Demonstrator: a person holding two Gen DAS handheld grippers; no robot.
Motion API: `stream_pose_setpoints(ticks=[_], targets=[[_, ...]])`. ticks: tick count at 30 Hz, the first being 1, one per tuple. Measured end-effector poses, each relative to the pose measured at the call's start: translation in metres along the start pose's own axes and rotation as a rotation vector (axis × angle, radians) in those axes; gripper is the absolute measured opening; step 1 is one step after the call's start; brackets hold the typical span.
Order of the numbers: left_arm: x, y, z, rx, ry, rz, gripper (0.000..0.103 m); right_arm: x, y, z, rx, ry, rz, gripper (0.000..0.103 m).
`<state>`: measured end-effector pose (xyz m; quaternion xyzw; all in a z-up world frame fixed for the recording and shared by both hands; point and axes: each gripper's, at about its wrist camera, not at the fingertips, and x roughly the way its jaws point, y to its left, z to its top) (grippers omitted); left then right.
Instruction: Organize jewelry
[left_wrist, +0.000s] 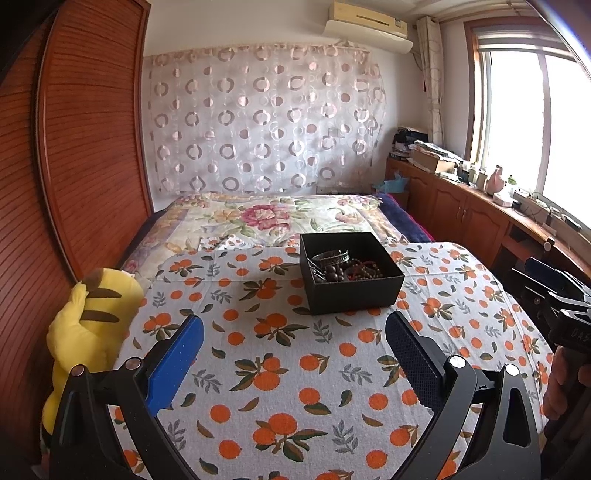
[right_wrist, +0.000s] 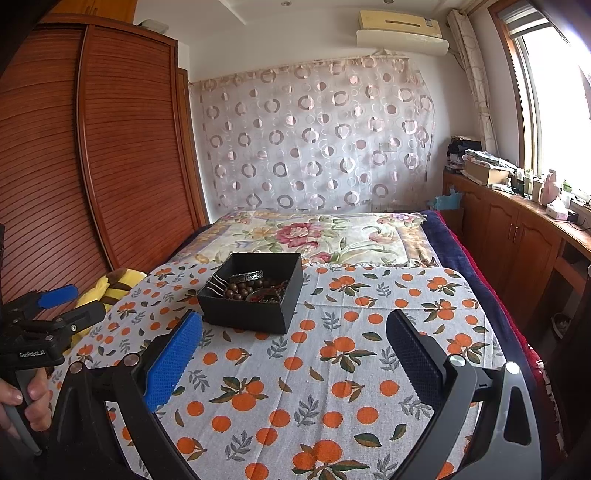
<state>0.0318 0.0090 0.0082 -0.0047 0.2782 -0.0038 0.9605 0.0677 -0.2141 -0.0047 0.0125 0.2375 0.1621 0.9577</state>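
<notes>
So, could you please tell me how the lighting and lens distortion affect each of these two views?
Left wrist view: the window is blown out white, the wardrobe bows strongly, yet the black box stays sharp. Right wrist view: the window glares too, the wardrobe curves, corners vignette dark, and the beads in the box remain readable.
</notes>
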Motion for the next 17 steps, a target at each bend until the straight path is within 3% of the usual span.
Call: stream_pose_setpoints(ticks=[17], targets=[[-0.0027,0.0035,0.0041,-0.005,0.000,0.003,0.095,0.0009,0.0013,-0.0005,0.001,0.001,0.000,0.100]])
